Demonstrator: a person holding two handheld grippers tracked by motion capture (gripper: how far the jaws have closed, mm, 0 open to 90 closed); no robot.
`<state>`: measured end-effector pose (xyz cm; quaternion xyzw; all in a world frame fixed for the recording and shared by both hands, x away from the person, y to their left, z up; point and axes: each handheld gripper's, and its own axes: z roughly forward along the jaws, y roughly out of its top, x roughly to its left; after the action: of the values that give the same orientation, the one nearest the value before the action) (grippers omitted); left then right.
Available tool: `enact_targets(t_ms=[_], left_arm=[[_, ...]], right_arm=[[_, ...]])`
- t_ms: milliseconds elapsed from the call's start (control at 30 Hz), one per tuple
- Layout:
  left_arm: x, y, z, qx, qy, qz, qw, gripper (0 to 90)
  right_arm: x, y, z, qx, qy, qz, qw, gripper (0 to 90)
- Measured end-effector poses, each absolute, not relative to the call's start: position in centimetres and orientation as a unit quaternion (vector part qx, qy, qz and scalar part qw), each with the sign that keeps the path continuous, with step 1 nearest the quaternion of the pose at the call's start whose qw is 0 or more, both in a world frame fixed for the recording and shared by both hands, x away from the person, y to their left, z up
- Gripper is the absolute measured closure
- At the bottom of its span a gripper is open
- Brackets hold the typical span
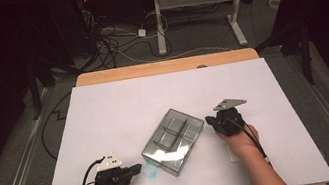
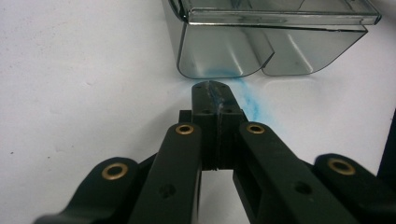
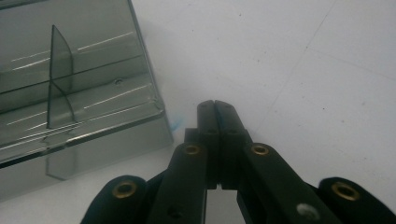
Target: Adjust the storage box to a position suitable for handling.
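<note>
A clear grey plastic box [image 1: 174,140] with inner dividers lies at an angle in the middle of the white table top [image 1: 120,110]. My left gripper [image 1: 137,168] rests at the front left, its tips pointing at the box's near corner, a short gap away. Its jaws are shut with nothing between them, just short of the box wall [image 2: 219,56]. My right gripper [image 1: 209,121] sits just right of the box, jaws pressed together and empty. In the right gripper view its tips [image 3: 215,108] lie beside the box's corner [image 3: 159,116], apart from it.
A faint blue smear [image 1: 151,173] marks the white surface by the box's near corner, seen as a blue stain [image 2: 247,100] past my left jaws. A wooden table edge [image 1: 168,65] runs along the back. Cables and a desk frame [image 1: 160,17] lie on the floor beyond.
</note>
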<state>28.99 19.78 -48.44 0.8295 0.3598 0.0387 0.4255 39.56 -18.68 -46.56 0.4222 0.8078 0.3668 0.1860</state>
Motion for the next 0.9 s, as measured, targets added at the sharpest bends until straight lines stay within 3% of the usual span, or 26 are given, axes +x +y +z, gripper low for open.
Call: enact_targets(t_ms=[633,900], left_arm=[[29.1,20.2,-48.6,0.829,0.366,0.043,0.421,87.6],[29.2,23.1,-48.8,0.811,0.410,0.059,0.412,87.6]], right_arm=[[38.7,-17.5,-46.9,0.393,0.826,0.365,0.176,90.0],[35.4,-16.3,-46.9,0.367,0.834,0.374,0.172,90.0]])
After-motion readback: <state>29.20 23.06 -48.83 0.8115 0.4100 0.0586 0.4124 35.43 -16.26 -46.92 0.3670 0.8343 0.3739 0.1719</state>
